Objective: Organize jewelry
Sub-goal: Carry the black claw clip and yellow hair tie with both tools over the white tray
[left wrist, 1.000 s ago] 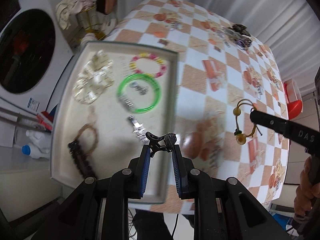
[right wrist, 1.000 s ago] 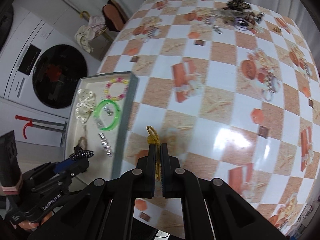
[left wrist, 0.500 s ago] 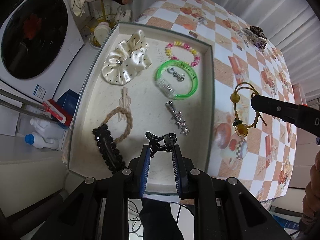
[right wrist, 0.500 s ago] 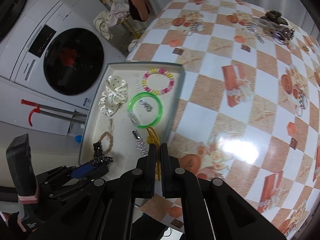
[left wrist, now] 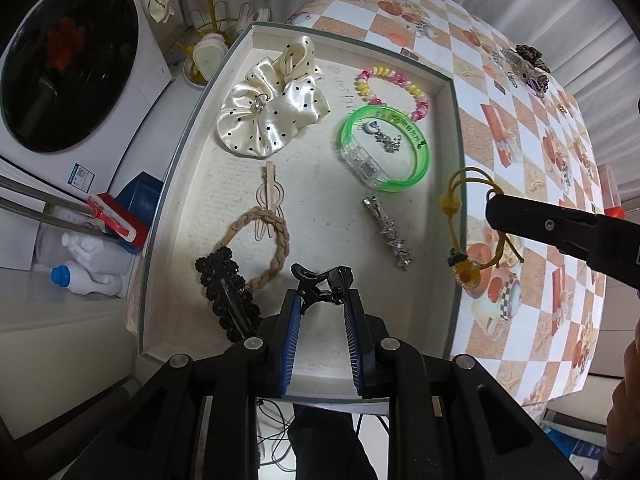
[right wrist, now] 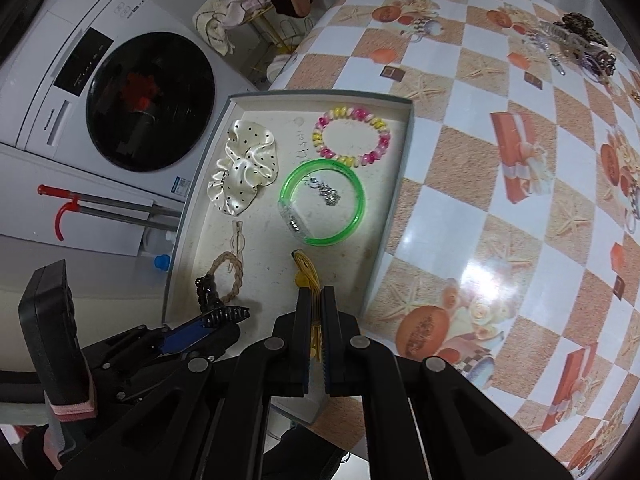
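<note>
Left wrist view: the left hand-held gripper (left wrist: 322,294) pinches a black hair claw (left wrist: 322,278) between part-closed fingers above the tray (left wrist: 448,80), near its 6 o'clock edge. At 3 o'clock, a yellow beaded hair tie (left wrist: 454,204) dangles.

Right wrist view: the right hand-held gripper (right wrist: 316,300), clamped nearly flat, grips the yellow beaded hair tie over the tray, on the checkered table (right wrist: 480,208).

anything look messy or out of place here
Mostly tidy: the tray holds its pieces laid out apart. The odd spot is a tangled heap of hair clips at the table's far edge, not yet sorted. In the tray, a clear clip overlaps the braided hair tie.
</note>
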Demonstrator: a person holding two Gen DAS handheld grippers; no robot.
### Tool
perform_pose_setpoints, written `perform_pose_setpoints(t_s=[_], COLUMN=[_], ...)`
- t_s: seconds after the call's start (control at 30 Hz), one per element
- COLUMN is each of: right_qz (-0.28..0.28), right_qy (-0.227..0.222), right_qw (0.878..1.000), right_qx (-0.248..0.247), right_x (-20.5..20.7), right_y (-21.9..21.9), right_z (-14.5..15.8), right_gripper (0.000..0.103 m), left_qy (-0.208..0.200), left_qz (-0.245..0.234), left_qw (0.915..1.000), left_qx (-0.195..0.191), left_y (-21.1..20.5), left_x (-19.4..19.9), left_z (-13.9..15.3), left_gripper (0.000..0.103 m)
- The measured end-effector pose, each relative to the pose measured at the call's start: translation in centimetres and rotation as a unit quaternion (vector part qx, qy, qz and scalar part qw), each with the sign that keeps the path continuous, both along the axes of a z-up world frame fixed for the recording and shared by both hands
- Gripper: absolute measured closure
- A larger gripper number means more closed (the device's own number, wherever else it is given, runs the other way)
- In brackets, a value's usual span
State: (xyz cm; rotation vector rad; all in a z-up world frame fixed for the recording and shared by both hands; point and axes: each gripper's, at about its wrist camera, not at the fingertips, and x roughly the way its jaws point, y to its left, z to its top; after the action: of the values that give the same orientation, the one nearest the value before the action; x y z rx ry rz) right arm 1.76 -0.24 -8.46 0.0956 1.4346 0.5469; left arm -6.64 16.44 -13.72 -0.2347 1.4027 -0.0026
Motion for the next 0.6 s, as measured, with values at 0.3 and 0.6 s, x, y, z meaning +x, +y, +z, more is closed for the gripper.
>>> perform_pose_setpoints(t_s=[0.3, 0.6], right_qz=[0.012, 0.019], right_qy=[0.012, 0.034], right_qw=[1.000, 0.999], right_qx=[0.010, 0.010], right_x=[0.3, 1.4], right_y=[1.5, 2.8], right_z=[-1.0, -3.2], right_gripper=[0.099, 0.099], left_qy=[0.002, 0.002], left_qz=[-0.001, -0.003], left_qw=[0.9999, 0.9996], left_qx=[0.011, 0.029], left_y=[0.6, 0.5], left_x=[0.8, 1.9], left_z=[-1.1, -2.2], left_gripper=[0.075, 0.075])
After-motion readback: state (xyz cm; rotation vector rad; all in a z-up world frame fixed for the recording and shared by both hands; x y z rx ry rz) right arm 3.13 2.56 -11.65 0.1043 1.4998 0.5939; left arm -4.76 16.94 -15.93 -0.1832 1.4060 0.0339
